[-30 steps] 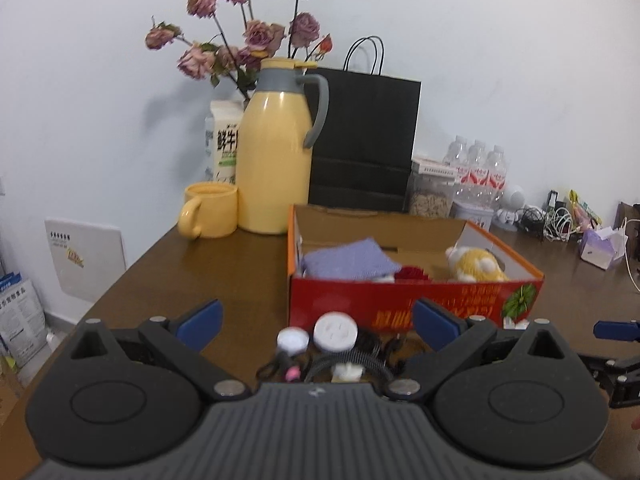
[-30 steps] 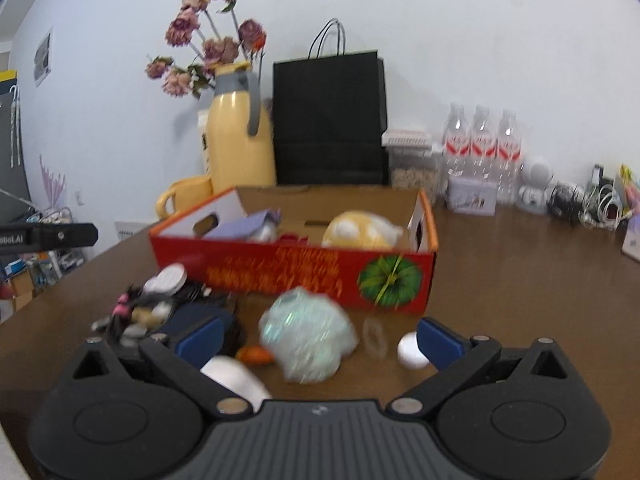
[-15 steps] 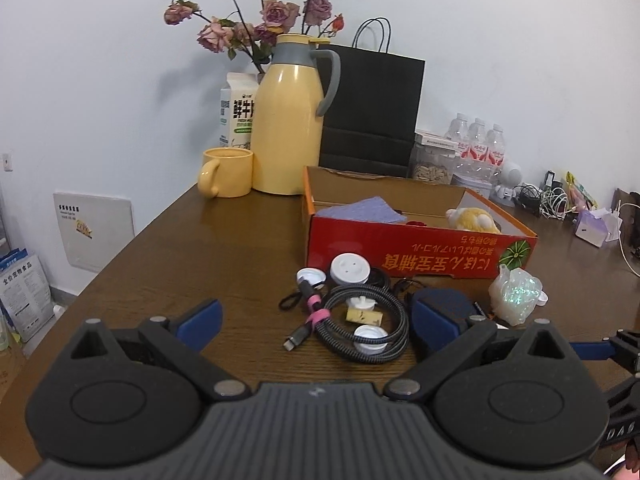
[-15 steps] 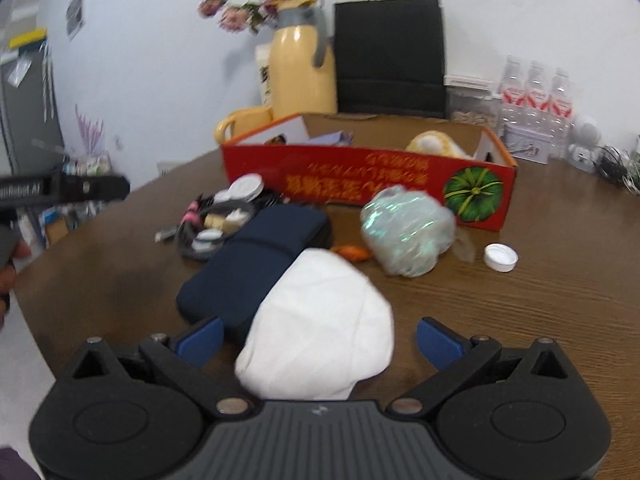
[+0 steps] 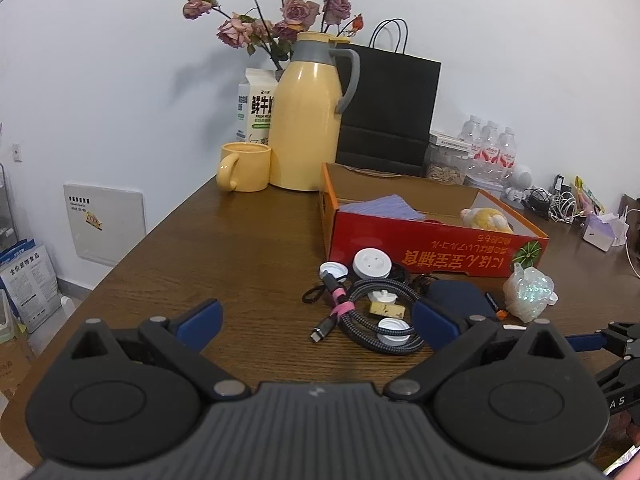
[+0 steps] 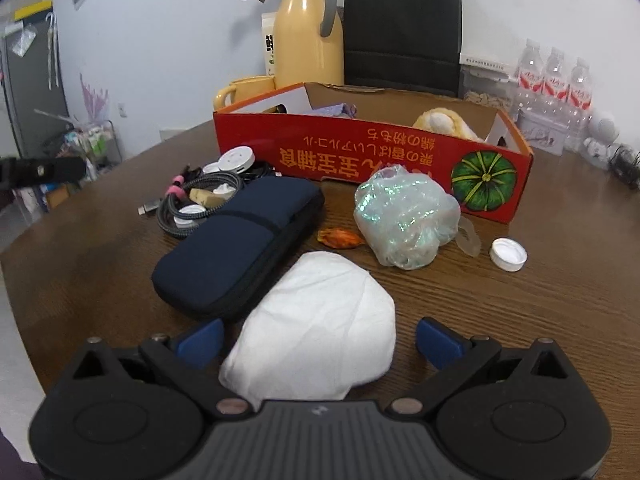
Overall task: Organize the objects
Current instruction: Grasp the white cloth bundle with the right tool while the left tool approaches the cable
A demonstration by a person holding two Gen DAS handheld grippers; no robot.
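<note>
A: What did the grippers show?

B: The left gripper point(image 5: 316, 322) hung with its jaws wide apart above the table point(image 5: 224, 264), holding nothing. The right gripper point(image 6: 318, 338) was spread too, a white pad point(image 6: 320, 328) lying between its fingers, untouched.

A: And the clutter?

B: A navy pouch point(image 6: 240, 240) lay just beside the pad. A coiled cable point(image 5: 376, 312), a shiny bag point(image 6: 406, 220) and a cap point(image 6: 509, 254) lay near the red box point(image 6: 372, 160), which held a plush point(image 6: 444, 122).
</note>
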